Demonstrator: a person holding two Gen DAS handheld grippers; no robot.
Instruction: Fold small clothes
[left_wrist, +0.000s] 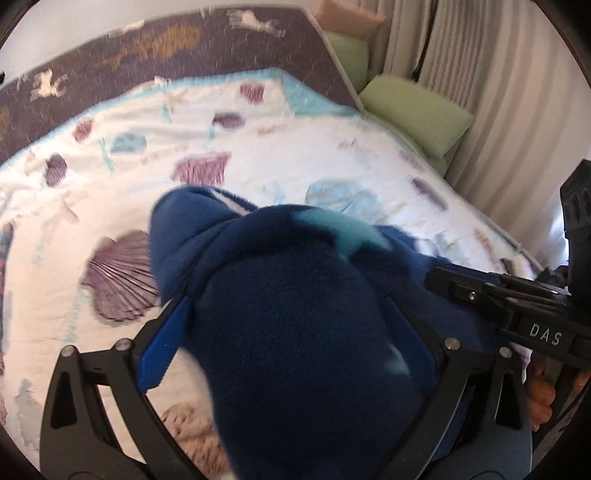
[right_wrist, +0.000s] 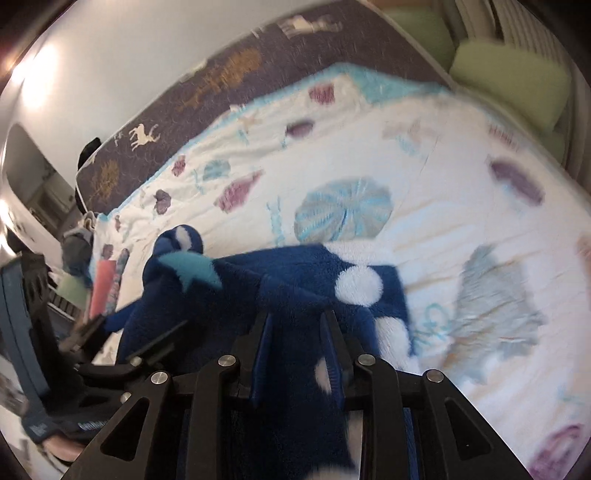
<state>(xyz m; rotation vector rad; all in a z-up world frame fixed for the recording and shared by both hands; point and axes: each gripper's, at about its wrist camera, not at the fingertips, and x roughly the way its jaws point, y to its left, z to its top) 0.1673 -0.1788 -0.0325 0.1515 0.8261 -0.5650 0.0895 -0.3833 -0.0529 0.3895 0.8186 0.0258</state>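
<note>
Between my left gripper (left_wrist: 291, 325) jaws, spread wide, sits navy fleece (left_wrist: 295, 314), bunched, pads not pressing; could slump onto quilt (left_wrist: 332, 155) & undo fold. R wrist view: right gripper (right_wrist: 297, 347) clenched on same fleece, thin pinch, prob slips if tugged.

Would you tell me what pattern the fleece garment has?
The fleece garment is navy with white dots and a light-blue star, clearest from the right wrist.

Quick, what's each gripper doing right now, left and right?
Left gripper: open wide, the blue fleece garment bunched between its jaws.
Right gripper: closed on the same garment.
</note>
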